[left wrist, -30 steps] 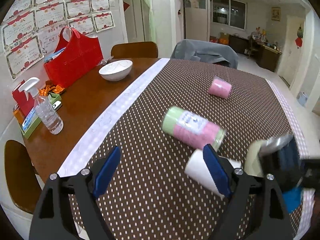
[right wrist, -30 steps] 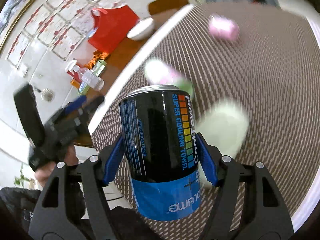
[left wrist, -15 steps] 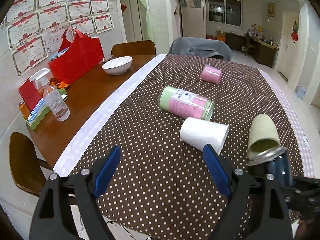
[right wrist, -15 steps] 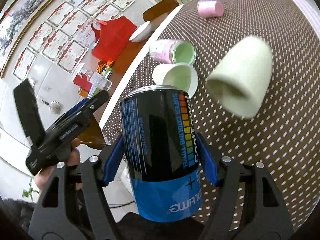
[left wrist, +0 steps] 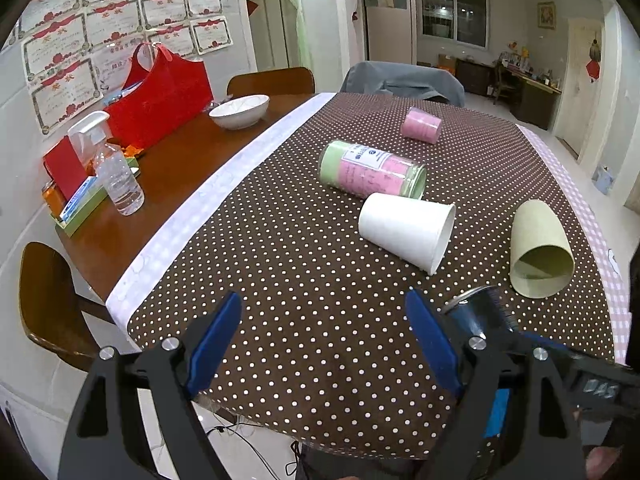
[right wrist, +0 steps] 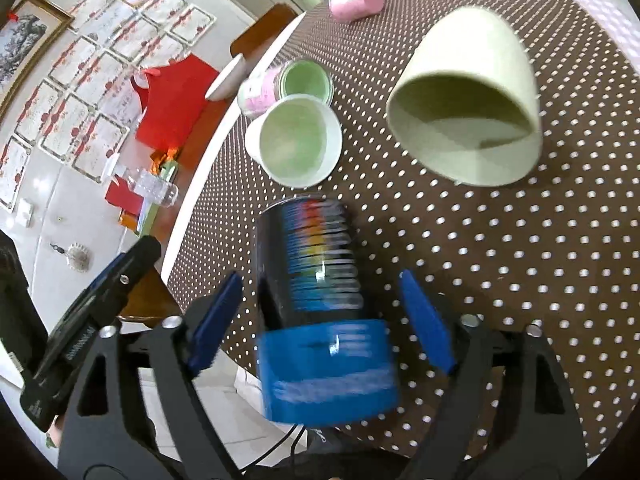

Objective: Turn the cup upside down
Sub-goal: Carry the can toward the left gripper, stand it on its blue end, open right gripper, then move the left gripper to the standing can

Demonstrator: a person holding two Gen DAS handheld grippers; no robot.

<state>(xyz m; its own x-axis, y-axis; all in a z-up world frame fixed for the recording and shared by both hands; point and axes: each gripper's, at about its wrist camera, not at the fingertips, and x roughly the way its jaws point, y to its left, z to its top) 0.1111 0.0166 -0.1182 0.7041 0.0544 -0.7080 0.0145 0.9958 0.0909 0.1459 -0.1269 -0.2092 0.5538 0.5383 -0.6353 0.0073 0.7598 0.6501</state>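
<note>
On the dotted tablecloth (left wrist: 320, 280) four containers lie on their sides: a white paper cup (left wrist: 406, 232), a pale green cup (left wrist: 538, 248), a green and pink jar (left wrist: 370, 170) and a small pink cup (left wrist: 421, 125). The two nearer cups look empty inside. The black and blue can (right wrist: 320, 304) is blurred, between the wide-apart fingers of the right gripper (right wrist: 320, 316), and neither pad touches it. The left gripper (left wrist: 326, 340) is wide too and holds nothing.

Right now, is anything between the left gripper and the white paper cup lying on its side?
Nothing visible: only dotted brown tablecloth between left gripper and white paper cup; the black-and-blue can sits rightward.
</note>
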